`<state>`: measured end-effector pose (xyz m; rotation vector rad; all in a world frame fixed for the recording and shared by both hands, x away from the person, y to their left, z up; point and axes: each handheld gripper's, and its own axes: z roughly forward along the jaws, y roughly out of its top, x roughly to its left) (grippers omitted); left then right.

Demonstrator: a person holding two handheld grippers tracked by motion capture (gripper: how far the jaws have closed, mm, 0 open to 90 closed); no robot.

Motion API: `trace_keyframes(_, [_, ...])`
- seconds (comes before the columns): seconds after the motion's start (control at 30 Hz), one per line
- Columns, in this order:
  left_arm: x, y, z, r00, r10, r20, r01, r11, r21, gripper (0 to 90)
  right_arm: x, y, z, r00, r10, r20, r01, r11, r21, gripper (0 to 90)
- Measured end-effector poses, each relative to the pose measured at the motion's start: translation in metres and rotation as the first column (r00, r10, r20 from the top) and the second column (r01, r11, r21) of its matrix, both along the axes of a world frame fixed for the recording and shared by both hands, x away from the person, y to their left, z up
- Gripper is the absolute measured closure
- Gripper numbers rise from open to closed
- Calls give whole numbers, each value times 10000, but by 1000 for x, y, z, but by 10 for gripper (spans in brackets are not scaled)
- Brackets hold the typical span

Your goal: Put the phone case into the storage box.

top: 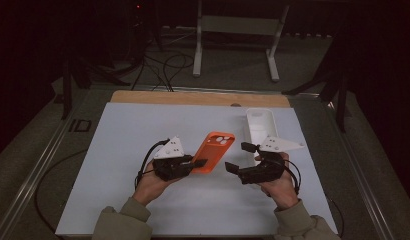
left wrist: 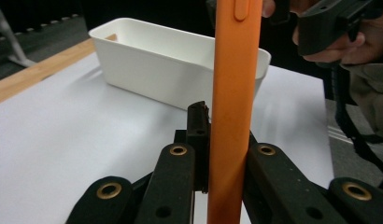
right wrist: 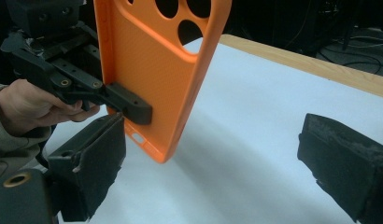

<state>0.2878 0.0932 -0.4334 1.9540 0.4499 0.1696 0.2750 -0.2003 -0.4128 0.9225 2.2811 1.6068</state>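
The left gripper [top: 185, 164] has its fingers [left wrist: 198, 135] clamped on the lower edge of an orange phone case [top: 213, 151], holding it lifted off the white table [top: 128, 150] with the camera cut-outs at the far end. Just right of the case, the right gripper [top: 238, 157] faces it with its fingers [right wrist: 341, 163] spread wide and nothing between them; in the right gripper view one pad sits close to the case's bottom corner, the other well apart. Farther right and back, a white bin [top: 260, 128] stands on the table, seemingly empty. The step looks like a handover: bring the right fingers squarely over the case's free side edge, close firmly before the left lets go, and keep the case steady so it does not twist or drop
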Motion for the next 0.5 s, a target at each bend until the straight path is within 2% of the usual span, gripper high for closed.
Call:
trace_keyframes(0.17, [0, 1, 1, 9997, 230, 107, -230, 9997, 33, 855, 0, -1, 0, 9999, -14, -102, 15, 9999, 143, 78])
trace_keyframes(0.33, [-1, 3, 2, 9960, 839, 308, -842, 9964, 74, 855, 1, -2, 1, 9997, -113, -194, 120, 9994, 334, 78])
trace_keyframes(0.37, [-1, 3, 2, 9960, 839, 308, -842, 9964, 74, 855, 1, -2, 1, 9997, -113, -194, 120, 9994, 334, 78])
trace_keyframes(0.4, [-1, 4, 3, 9936, 1073, 361, -1076, 9942, 80, 855, 1, -2, 1, 9997, -151, -204, 158, 9993, 346, 78])
trace_keyframes(0.5, [-1, 5, 4, 9902, 1341, 387, -1344, 9909, 40, 855, 0, -2, 2, 9997, -159, -209, 167, 9991, 385, 78])
